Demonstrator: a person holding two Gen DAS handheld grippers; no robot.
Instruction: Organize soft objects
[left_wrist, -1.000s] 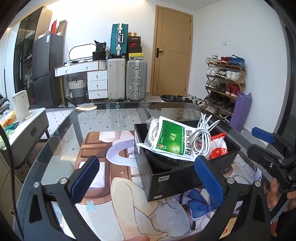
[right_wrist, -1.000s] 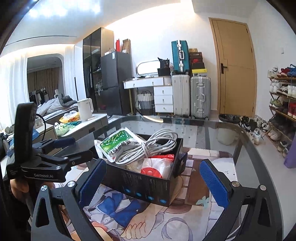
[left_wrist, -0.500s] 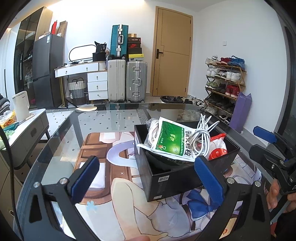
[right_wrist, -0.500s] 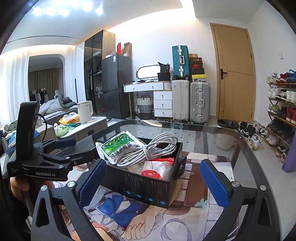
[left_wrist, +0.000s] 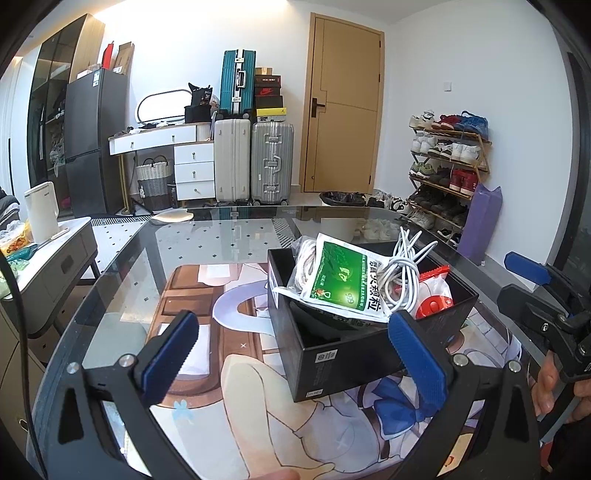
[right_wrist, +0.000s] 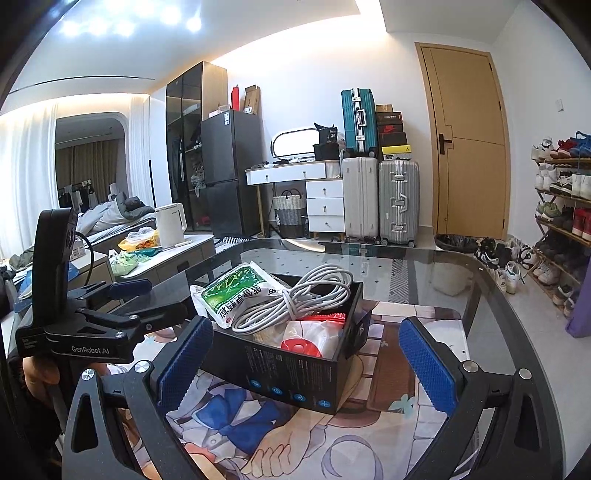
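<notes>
A black box (left_wrist: 351, 354) (right_wrist: 295, 380) stands on the printed mat on the glass table. In it lie a green and white pouch (left_wrist: 341, 284) (right_wrist: 232, 291), a coiled white cable (left_wrist: 400, 275) (right_wrist: 295, 299) and a white bag with a red cap (left_wrist: 432, 304) (right_wrist: 301, 343). My left gripper (left_wrist: 291, 358) is open and empty, held in front of the box; it also shows at the left of the right wrist view (right_wrist: 129, 299). My right gripper (right_wrist: 304, 363) is open and empty, in front of the box's other side; it shows at the right edge of the left wrist view (left_wrist: 535, 291).
The glass table (left_wrist: 221, 236) has a printed desk mat (left_wrist: 207, 295) under the box. A side cabinet with a white kettle (left_wrist: 40, 212) stands to the left. Suitcases (left_wrist: 271, 162), a door and a shoe rack (left_wrist: 448, 166) line the far walls.
Both grippers have risen and drawn back slightly from the box. They stay open and empty. The box's contents have not moved.
</notes>
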